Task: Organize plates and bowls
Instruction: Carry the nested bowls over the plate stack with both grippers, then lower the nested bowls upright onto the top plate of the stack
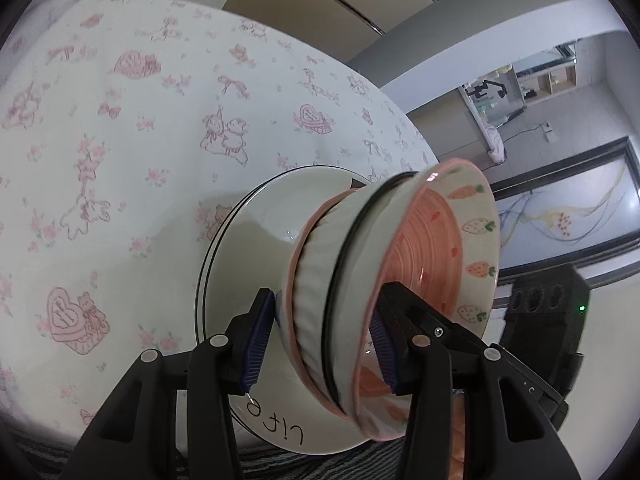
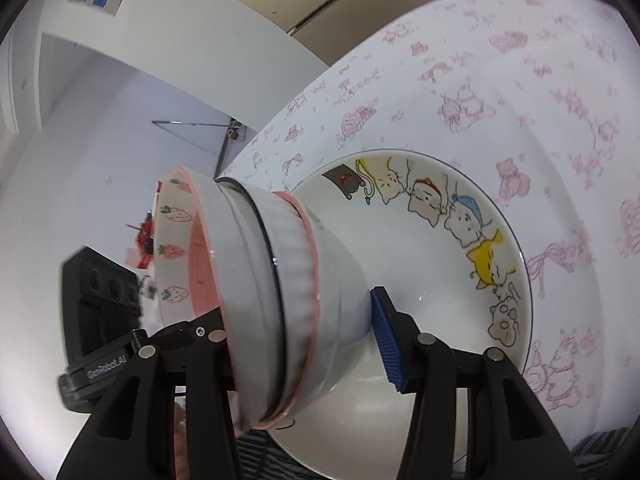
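On plate (image 2: 420, 264), 3 nested bowls (image 1: 360, 280): glazed, slippery, breakable. Left gripper (image 1: 320, 344) and right gripper (image 2: 300, 340) each clamp stack, 6 o'clock.

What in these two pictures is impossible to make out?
- Left wrist view: writing on the plate is cut off behind the left gripper.
- Right wrist view: the right gripper has its left fingertip hidden behind the bowl stack.
- Both views: background items too small.

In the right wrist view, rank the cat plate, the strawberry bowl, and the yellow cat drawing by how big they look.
1. Cat plate, largest.
2. Strawberry bowl, smaller, though it sits nearer the camera, so true size is unsure.
3. Yellow cat drawing, smallest.
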The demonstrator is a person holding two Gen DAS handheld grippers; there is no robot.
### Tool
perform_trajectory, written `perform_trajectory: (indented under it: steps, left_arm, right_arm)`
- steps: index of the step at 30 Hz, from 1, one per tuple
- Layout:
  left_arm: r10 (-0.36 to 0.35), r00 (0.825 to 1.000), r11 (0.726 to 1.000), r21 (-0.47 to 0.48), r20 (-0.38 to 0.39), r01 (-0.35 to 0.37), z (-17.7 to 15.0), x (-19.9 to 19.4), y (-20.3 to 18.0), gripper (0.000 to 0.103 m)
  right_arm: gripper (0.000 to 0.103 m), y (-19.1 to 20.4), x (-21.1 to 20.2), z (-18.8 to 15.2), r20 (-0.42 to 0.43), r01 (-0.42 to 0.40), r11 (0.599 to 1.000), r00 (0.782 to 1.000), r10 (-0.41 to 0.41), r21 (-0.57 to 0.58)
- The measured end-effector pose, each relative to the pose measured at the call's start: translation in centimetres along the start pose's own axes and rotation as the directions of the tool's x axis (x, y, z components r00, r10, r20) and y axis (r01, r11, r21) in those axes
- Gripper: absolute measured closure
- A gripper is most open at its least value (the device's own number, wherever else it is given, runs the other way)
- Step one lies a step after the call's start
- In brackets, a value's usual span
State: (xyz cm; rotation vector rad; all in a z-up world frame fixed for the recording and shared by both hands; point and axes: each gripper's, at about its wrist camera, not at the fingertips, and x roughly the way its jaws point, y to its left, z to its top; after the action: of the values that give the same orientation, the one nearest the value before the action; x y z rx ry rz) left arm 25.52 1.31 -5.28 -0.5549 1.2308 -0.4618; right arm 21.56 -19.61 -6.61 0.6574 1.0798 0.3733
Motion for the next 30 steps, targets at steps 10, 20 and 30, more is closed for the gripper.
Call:
perform_trajectory:
  steps: [10, 20, 30]
  left_arm:
    - [0.047, 0.999, 0.997, 0.062, 0.028, -0.049, -0.3, 0.1, -0.9, 0.055]
    - [0.125, 0.982, 0.978, 0.152, 0.142, -0.146, -1.0, -1.0, -2.6, 0.054]
    - [0.182, 0.897, 0.922, 0.247, 0.403, -0.298, -3.0, -6.8, -5.1, 0.054]
  right_arm:
    - [0.055, 1.5, -1.3, -0.2, 0.118, 0.129, 0.986, 0.986, -0.116, -0.109]
    - [0.054, 2.4, -4.5, 0.1, 0.286, 0.252, 0.953, 0.938, -0.197, -0.167]
    - [0.051, 4.8, -7.6, -0.7, 0.431, 0.331, 0.911, 0.879, -0.204, -0.244]
